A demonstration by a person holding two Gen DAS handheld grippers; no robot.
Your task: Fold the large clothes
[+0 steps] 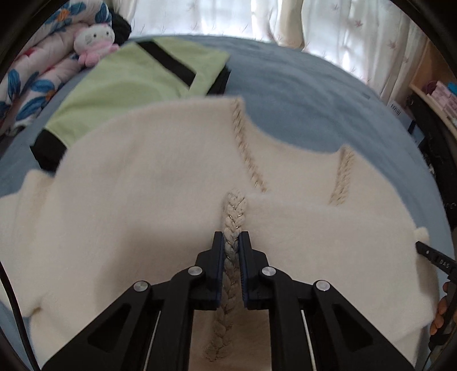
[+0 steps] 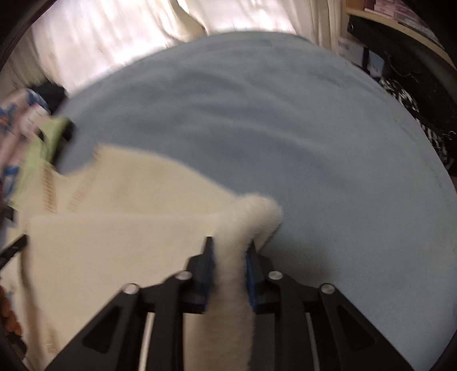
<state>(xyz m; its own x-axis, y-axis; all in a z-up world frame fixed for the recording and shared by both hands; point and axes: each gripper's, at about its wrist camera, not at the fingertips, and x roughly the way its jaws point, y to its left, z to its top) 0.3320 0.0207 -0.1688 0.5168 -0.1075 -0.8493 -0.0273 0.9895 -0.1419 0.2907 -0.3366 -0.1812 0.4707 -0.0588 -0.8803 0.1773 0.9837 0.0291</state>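
left tool [image 1: 231,239] — clamped on cream sweater [image 1: 128,199] braid | right tool [image 2: 230,245] — pinching sweater edge

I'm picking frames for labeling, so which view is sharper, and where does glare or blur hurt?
Left wrist view: sharp on the braided trim and left gripper; curtains blown out by backlight. Right wrist view: smeared throughout, the cream sweater soft; the right gripper is still readable.

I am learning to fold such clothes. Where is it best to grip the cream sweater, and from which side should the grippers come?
Probably at its near edges, from above and the near side. The cream sweater lies flat on the blue blanket; the left gripper pinches the braided trim, the right gripper a raised fuzzy fold.
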